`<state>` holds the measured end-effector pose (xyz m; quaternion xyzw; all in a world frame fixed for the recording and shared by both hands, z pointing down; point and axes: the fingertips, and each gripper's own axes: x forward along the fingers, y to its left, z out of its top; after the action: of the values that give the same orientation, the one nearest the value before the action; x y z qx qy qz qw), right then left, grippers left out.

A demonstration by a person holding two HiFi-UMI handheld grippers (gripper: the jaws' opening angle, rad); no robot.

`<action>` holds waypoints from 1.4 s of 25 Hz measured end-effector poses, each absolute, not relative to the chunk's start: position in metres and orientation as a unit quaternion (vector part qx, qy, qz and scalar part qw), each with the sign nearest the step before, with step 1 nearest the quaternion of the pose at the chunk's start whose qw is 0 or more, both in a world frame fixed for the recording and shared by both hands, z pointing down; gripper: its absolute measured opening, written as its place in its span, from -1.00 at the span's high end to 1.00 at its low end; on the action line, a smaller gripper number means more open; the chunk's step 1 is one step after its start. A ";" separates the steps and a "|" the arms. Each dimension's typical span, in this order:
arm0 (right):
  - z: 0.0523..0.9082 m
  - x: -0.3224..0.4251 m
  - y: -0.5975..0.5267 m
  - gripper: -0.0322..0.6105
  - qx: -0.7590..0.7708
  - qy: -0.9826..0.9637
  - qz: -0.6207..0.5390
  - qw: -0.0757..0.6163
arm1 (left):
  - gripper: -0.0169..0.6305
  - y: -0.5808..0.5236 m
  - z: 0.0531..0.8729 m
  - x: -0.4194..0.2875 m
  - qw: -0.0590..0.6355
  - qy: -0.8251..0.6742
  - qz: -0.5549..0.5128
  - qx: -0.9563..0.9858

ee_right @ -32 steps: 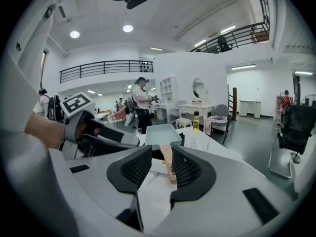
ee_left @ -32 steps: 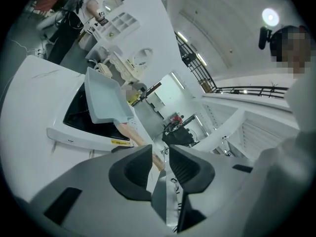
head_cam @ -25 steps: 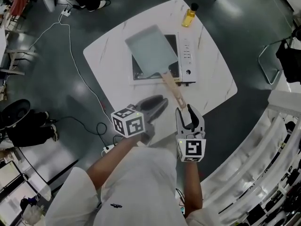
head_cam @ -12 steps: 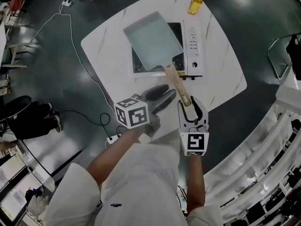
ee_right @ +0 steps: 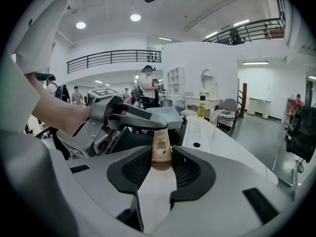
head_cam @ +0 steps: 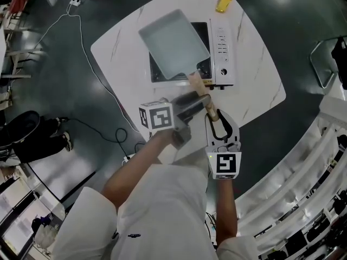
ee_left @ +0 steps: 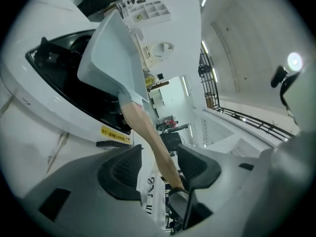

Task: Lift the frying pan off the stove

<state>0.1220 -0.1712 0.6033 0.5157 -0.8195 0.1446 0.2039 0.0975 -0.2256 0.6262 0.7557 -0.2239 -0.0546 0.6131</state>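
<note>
Above white table, frying-pan handle sits inside closing right gripper and opening left gripper.

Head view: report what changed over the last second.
The left claw swung right to the wooden handle and straddles it, jaws opening, not gripping. The right claw, at the handle's end, is closing on it. The frying pan stays on the stove.

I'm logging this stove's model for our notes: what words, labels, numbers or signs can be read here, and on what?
None can be read.
Yellow sticker on the white tabletop stove's front edge: print too small and blurred.
Stove's white control strip: button marks too small.
Black-and-white marker cubes: patterns only, no words.
</note>
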 end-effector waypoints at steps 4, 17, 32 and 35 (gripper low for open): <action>0.606 0.124 -0.172 0.54 0.513 -0.821 0.151 0.200 | 0.44 -0.232 0.632 0.104 0.623 -0.215 -0.065 0.749; 0.605 0.129 -0.173 0.54 0.509 -0.820 0.149 0.216 | 0.60 -0.233 0.622 0.112 0.641 -0.186 -0.111 0.736; 0.558 0.118 -0.141 0.54 0.489 -0.843 0.108 0.196 | 0.57 -0.200 0.584 0.098 0.642 -0.192 -0.150 0.727; 0.548 0.114 -0.132 0.54 0.485 -0.847 0.101 0.194 | 0.57 -0.191 0.571 0.094 0.632 -0.191 -0.151 0.736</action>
<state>0.1143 -0.1323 0.5479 0.4848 -0.8469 0.1008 0.1941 0.0940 -0.1912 0.5713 0.7358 -0.1911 -0.1506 0.6319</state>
